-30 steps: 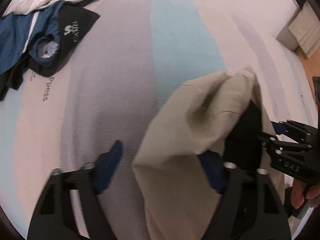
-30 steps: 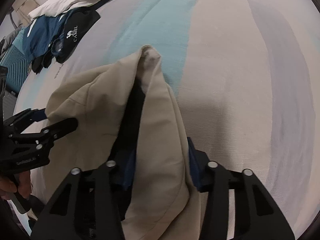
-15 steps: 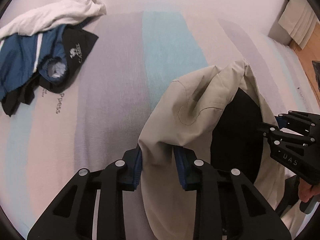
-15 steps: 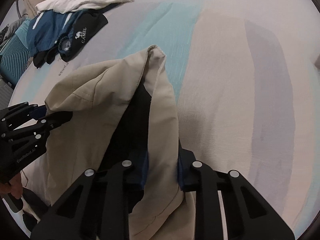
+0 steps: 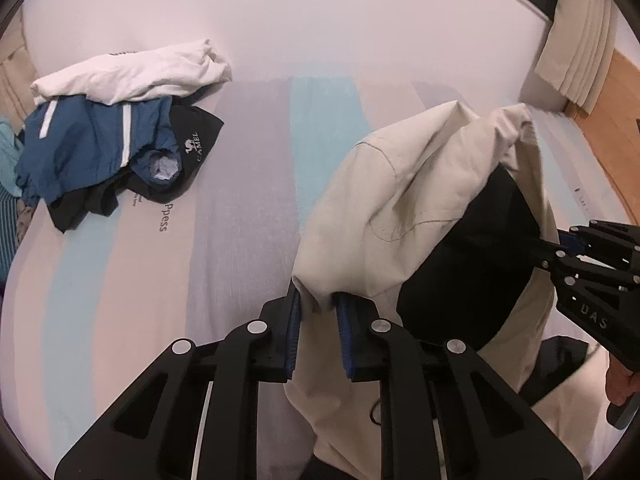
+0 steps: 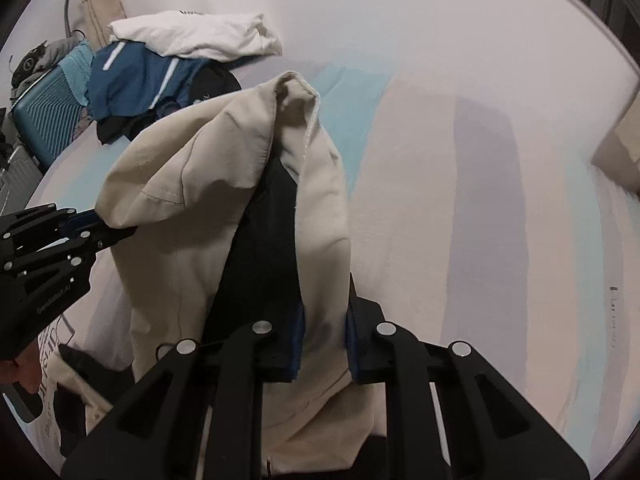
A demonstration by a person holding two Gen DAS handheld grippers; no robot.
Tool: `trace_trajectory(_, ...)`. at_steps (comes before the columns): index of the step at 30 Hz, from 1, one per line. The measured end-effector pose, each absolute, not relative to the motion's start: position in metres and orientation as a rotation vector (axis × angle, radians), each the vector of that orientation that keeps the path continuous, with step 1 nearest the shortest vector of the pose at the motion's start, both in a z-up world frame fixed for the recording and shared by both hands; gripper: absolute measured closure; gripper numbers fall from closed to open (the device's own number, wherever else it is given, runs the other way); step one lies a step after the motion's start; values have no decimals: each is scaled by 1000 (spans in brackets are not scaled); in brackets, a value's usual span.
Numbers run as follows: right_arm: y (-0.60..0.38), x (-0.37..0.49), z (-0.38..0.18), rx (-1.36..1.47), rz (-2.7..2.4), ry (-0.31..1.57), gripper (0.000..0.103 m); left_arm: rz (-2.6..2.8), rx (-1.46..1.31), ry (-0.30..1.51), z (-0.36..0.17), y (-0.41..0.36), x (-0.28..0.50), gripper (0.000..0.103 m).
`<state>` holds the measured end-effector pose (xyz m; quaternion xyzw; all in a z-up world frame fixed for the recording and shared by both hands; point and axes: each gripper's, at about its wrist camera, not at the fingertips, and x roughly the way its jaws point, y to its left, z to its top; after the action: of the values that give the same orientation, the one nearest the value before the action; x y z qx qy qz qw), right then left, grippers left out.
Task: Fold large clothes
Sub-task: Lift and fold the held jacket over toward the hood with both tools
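Note:
A beige jacket [image 5: 400, 200] with a black lining [image 5: 472, 264] hangs lifted over the striped bed sheet [image 5: 248, 184]. My left gripper [image 5: 319, 314] pinches one edge of it, and its jaws are still closing on the cloth. The right gripper [image 5: 560, 249] shows at the right of that view, gripping the jacket's other side. In the right wrist view the right gripper [image 6: 325, 326] is also closing, with a fold of the beige jacket [image 6: 192, 168] between its blue pads. The left gripper [image 6: 102, 227] holds the jacket's left corner there. A hand shows at the frame edge.
A pile of clothes lies at the bed's far left: a white garment [image 5: 132, 74], a blue jacket [image 5: 80, 148] and a black one [image 5: 196, 136]. A teal suitcase [image 6: 44, 112] stands beside the bed. A curtain [image 5: 576, 52] and wooden floor [image 5: 612, 132] lie far right.
Both grippers closed onto the jacket's edges and rose with it. The jacket now hangs higher above the sheet, and more of the bed and the clothes pile shows.

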<state>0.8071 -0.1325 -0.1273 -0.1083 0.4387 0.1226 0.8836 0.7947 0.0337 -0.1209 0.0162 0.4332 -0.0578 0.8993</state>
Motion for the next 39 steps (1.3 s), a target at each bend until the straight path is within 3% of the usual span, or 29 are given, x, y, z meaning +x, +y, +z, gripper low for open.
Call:
trace_trajectory(17,-148,664,-106,-335,199,714,89,-62,97,715,-98,22,663,87)
trace_trajectory(39,-148,527,-163,-488,203,641,91,-12,211,721,-164,-2,521,87)
